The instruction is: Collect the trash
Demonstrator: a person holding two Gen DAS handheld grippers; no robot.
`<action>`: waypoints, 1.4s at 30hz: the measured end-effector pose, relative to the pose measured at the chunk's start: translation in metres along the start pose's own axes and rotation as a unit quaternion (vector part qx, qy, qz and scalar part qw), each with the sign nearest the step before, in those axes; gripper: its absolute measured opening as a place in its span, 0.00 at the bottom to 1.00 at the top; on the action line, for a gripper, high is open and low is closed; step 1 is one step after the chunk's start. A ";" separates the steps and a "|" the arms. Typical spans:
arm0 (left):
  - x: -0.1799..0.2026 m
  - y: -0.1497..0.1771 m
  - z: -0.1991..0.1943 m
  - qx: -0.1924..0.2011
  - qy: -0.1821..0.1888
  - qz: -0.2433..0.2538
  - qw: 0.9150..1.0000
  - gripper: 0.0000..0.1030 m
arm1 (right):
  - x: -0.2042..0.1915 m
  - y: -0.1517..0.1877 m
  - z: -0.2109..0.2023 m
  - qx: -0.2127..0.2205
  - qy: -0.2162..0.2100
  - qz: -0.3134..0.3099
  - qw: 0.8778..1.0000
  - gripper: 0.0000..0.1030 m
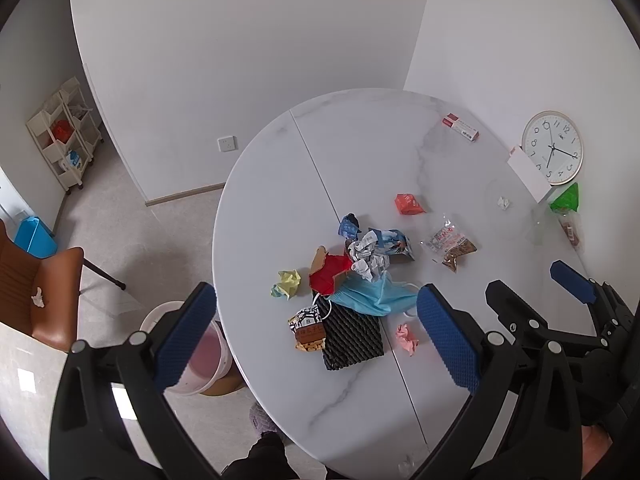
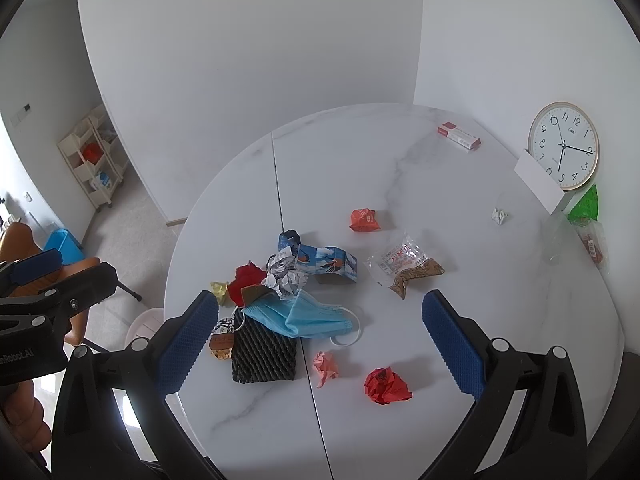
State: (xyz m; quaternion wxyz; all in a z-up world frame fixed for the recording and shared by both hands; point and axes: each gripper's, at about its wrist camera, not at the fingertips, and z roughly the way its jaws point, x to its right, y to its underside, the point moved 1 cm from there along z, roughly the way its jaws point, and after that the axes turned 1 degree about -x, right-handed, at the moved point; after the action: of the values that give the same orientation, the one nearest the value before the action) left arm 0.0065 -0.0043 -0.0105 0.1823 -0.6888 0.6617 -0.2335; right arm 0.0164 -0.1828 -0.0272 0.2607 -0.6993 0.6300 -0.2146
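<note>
A pile of trash lies on the round white marble table point(image 1: 280, 200): a blue face mask point(image 1: 372, 296) point(image 2: 308, 314), black foam netting point(image 1: 352, 338) point(image 2: 262, 356), crumpled grey paper point(image 1: 368, 260), red paper point(image 1: 330, 274), a yellow paper ball point(image 1: 288, 284), a pink paper ball point(image 1: 406, 338) point(image 2: 326, 366), a snack packet point(image 1: 306, 326). A red crumpled ball point(image 2: 386, 386) lies nearest in the right wrist view. My left gripper point(image 1: 316, 344) is open and empty above the table's near edge. My right gripper point(image 2: 318, 348) is open and empty above the pile.
An orange wrapper point(image 1: 408, 204), a clear snack bag point(image 1: 452, 244), a red-white box point(image 1: 460, 127), a white paper scrap point(image 1: 503, 202), a green bag point(image 1: 566, 198) and a clock point(image 1: 554, 146) are farther back. A white bin point(image 1: 208, 356) stands on the floor left of the table, by a brown chair point(image 1: 44, 296).
</note>
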 end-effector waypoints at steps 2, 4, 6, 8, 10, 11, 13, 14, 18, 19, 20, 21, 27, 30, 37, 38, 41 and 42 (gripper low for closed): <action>0.000 0.000 0.000 0.000 -0.001 0.001 1.000 0.93 | 0.000 0.000 0.000 0.000 0.000 0.000 1.000 0.98; 0.000 0.000 0.000 0.000 0.000 0.001 1.000 0.93 | -0.001 -0.001 -0.001 0.000 0.000 0.000 1.000 0.98; 0.000 0.000 0.000 0.000 -0.001 0.000 1.000 0.93 | -0.001 -0.001 -0.001 0.001 0.000 0.000 1.000 0.98; 0.000 0.000 0.000 0.000 -0.001 0.001 1.000 0.93 | -0.001 -0.001 -0.001 0.001 0.000 0.000 1.000 0.98; -0.001 0.000 0.000 0.000 -0.001 0.000 1.000 0.93 | -0.001 -0.001 -0.001 0.000 0.000 0.000 1.000 0.98; -0.001 0.000 0.000 0.000 -0.001 0.000 1.000 0.93 | -0.001 -0.001 -0.001 0.000 0.000 0.000 1.000 0.98; -0.001 0.000 0.000 0.000 -0.001 0.000 1.000 0.93 | -0.001 -0.001 -0.001 0.001 0.001 0.000 1.000 0.98; -0.001 0.000 0.000 0.000 -0.001 0.000 1.000 0.93 | -0.001 -0.001 -0.001 0.001 0.000 0.000 1.000 0.98; -0.001 0.001 0.000 0.000 -0.002 0.001 1.000 0.93 | -0.001 0.000 -0.001 0.000 0.000 0.000 1.000 0.98; -0.001 0.001 0.000 0.000 0.000 0.000 1.000 0.93 | -0.001 0.000 -0.001 0.001 0.000 0.000 1.000 0.98; -0.001 0.001 -0.001 -0.001 0.000 0.000 1.000 0.93 | -0.001 0.000 -0.001 0.001 0.000 0.000 1.000 0.98; -0.001 0.001 -0.001 0.000 -0.001 0.000 1.000 0.93 | -0.001 0.000 -0.001 0.001 0.000 0.000 1.000 0.98; -0.002 0.002 -0.001 0.000 -0.002 0.000 1.000 0.93 | -0.001 0.000 -0.001 0.001 0.000 0.001 1.000 0.98; -0.002 0.003 -0.001 0.000 -0.002 0.000 1.000 0.93 | -0.001 0.000 -0.001 0.001 0.000 0.000 1.000 0.98; -0.004 0.005 -0.001 -0.002 -0.004 0.000 1.000 0.93 | -0.001 0.001 -0.001 0.001 0.000 0.001 1.000 0.98; -0.004 0.006 -0.001 -0.003 -0.005 0.001 1.000 0.93 | -0.001 0.001 -0.001 0.000 0.000 0.000 1.000 0.98; -0.006 0.009 0.001 -0.006 -0.004 0.004 1.000 0.93 | 0.001 0.004 -0.002 0.001 -0.002 -0.014 1.000 0.98; -0.006 0.011 0.003 -0.008 -0.004 0.004 1.000 0.93 | 0.002 0.007 -0.002 0.002 -0.008 -0.028 1.000 0.98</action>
State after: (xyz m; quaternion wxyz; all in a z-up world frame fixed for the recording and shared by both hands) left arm -0.0009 0.0008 -0.0197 0.1801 -0.6886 0.6655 -0.2249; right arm 0.0098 -0.1852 -0.0300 0.2613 -0.7181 0.6073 -0.2173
